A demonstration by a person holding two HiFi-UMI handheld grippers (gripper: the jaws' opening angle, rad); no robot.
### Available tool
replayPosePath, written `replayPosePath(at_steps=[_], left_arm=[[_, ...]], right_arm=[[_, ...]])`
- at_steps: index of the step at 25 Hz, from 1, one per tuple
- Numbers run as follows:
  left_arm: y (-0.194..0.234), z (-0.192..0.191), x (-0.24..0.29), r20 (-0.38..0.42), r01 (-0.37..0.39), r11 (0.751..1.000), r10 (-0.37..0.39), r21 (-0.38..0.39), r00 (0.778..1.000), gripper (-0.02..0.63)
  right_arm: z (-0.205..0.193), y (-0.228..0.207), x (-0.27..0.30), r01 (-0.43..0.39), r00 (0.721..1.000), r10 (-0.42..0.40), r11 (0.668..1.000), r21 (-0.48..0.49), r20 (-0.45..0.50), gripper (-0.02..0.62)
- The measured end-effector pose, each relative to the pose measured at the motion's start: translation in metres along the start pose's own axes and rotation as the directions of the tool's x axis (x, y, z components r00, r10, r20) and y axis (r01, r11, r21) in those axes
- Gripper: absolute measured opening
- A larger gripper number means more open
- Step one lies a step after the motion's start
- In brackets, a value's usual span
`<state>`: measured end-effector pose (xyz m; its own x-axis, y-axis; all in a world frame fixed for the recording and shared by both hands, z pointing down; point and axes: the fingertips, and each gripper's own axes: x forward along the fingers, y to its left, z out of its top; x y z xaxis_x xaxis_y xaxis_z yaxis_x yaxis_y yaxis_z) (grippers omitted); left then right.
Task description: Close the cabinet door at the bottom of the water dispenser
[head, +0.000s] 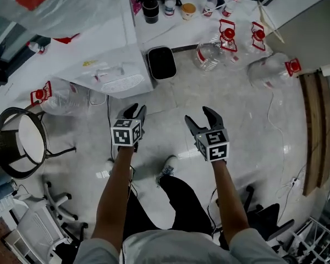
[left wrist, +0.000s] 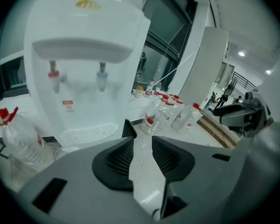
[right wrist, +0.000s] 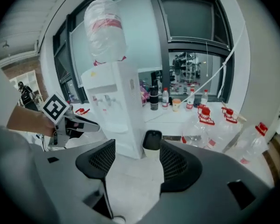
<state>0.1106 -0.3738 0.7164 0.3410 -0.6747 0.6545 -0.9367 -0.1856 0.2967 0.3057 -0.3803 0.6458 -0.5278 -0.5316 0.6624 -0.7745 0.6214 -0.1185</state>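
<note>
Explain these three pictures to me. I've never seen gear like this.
There is no robot here. A person stands holding a two-jaw tool in each hand: the left gripper and the right gripper. The top-down picture comes from a camera on the person's head. The other two come from a camera riding on each gripper, looking along its jaws. Both pairs of jaws stand apart with nothing between them, so nothing is held. On the floor ahead stand a white water dispenser, a black bin and several clear water bottles.
</note>
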Motion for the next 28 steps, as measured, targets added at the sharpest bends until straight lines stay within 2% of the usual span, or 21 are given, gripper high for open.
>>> replayPosePath(at_steps=[3,6,8,13,17,19,21,24,28], left_arm=[[-0.003,0.03,-0.058,0.026,0.018,1.0,-0.018,0.013,0.999,0.111],[0.006,0.065,-0.114,0.082,0.021,0.999,-0.023,0.03,0.996,0.08],[0.016,0.089,-0.148,0.116,0.014,0.998,-0.021,0.061,0.993,0.066],[0.035,0.133,-0.232,0.197,0.042,0.997,-0.053,0.06,0.979,0.036],[0.043,0.171,-0.296,0.275,0.03,0.996,-0.053,0.088,0.96,0.029],[0.046,0.196,-0.327,0.323,0.017,0.991,-0.059,0.133,0.945,0.028],[0.048,0.223,-0.356,0.357,-0.03,0.973,-0.055,0.231,0.933,0.028],[0.045,0.261,-0.403,0.42,-0.112,0.927,-0.052,0.357,0.906,0.028],[0.038,0.303,-0.459,0.515,-0.189,0.892,-0.055,0.41,0.856,0.028]], right_arm=[[0.041,0.017,-0.022,0.007,1.0,-0.007,1.0,-0.011,0.018,0.286],[0.083,0.037,-0.04,-0.009,0.998,0.01,1.0,-0.021,0.056,0.193],[0.113,0.052,-0.049,-0.016,0.996,0.019,0.999,-0.043,0.088,0.165],[0.187,0.098,-0.087,0.023,0.985,-0.003,0.993,-0.116,0.173,0.062],[0.244,0.138,-0.125,0.046,0.971,0.002,0.98,-0.194,0.238,0.029],[0.273,0.16,-0.143,0.056,0.963,0.011,0.969,-0.239,0.27,0.028],[0.301,0.176,-0.159,0.082,0.952,0.01,0.954,-0.288,0.306,0.028],[0.334,0.191,-0.183,0.129,0.934,0.008,0.924,-0.36,0.357,0.028],[0.371,0.213,-0.214,0.152,0.908,0.037,0.899,-0.41,0.418,0.028]])
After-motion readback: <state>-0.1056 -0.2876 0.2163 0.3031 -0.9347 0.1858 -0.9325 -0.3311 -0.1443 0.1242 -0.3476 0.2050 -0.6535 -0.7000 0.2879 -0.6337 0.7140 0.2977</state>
